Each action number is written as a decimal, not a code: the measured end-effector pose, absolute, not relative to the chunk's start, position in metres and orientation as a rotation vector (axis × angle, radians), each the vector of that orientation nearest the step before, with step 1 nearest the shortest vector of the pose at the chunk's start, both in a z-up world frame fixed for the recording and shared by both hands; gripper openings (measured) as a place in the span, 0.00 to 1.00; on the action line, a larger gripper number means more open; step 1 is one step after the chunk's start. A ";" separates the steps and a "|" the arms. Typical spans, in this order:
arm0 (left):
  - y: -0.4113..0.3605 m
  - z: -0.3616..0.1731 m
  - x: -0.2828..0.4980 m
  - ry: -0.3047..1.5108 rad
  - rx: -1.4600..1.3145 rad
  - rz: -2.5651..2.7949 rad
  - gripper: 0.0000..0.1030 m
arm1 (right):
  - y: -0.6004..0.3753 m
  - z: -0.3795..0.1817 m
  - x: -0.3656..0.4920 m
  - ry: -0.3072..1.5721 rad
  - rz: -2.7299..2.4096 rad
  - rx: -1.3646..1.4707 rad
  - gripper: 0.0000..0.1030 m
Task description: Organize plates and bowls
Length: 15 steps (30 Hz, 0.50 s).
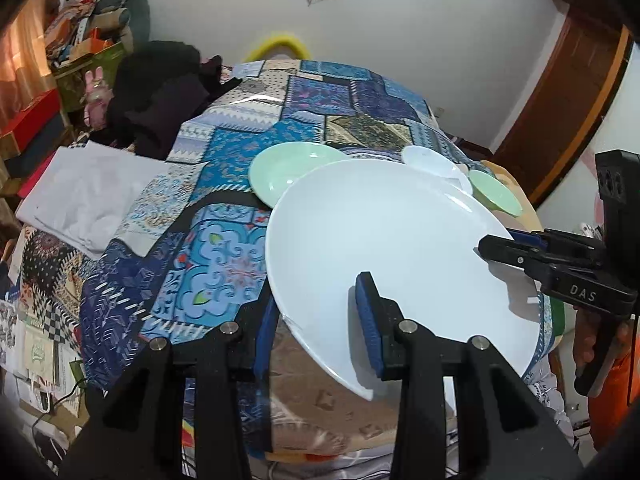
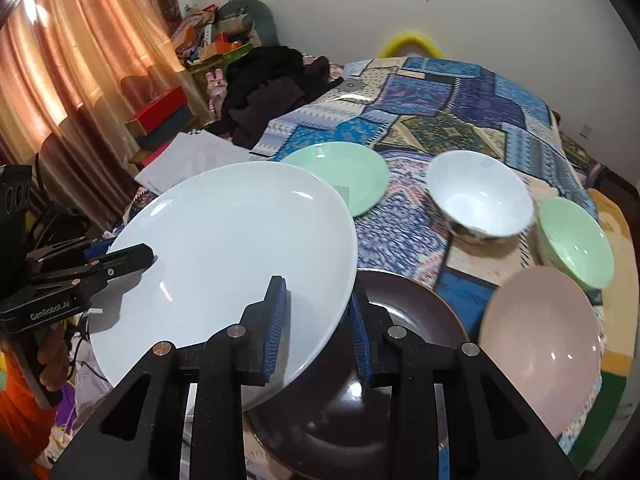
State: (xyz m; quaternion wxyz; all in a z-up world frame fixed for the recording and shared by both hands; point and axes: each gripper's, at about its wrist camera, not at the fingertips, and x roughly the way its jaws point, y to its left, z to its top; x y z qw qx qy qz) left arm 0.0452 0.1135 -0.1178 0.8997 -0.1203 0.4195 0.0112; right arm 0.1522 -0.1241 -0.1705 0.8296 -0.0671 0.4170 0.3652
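**White plate held at both rims over the bed**

Both grippers are on the white plate (image 1: 392, 256), lifted above the patchwork quilt (image 1: 224, 248) on the bed. The left gripper (image 1: 320, 324) comes in from the near edge, its blue-padded fingers clamped on the rim, one above, one below. The right gripper (image 2: 316, 328) bites the opposite rim the same way, fingers pinching it. Under that side sits a dark brown plate (image 2: 404, 312).

Farther off on the quilt: a green plate (image 2: 340, 172), a white bowl (image 2: 480, 196), a green bowl (image 2: 576, 240), and nearer right, a pink plate (image 2: 536, 340).

Readable writing: "DAS" on the right gripper's body, "GenRobot.AI" on the left one's.
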 end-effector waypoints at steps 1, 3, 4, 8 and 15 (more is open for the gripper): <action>0.108 -0.117 0.046 0.868 -0.241 0.016 0.36 | -0.127 -0.170 0.151 0.884 0.768 -0.137 0.27; 0.100 -0.117 0.048 0.870 -0.231 0.001 0.36 | -0.138 -0.171 0.151 0.883 0.754 -0.123 0.27; 0.096 -0.117 0.049 0.872 -0.227 -0.007 0.36 | -0.142 -0.172 0.150 0.884 0.748 -0.118 0.27; 0.081 -0.121 0.054 0.891 -0.212 -0.038 0.36 | -0.159 -0.177 0.147 0.896 0.720 -0.094 0.27; 0.058 -0.137 0.063 0.938 -0.189 -0.081 0.37 | -0.184 -0.195 0.144 0.937 0.678 -0.053 0.27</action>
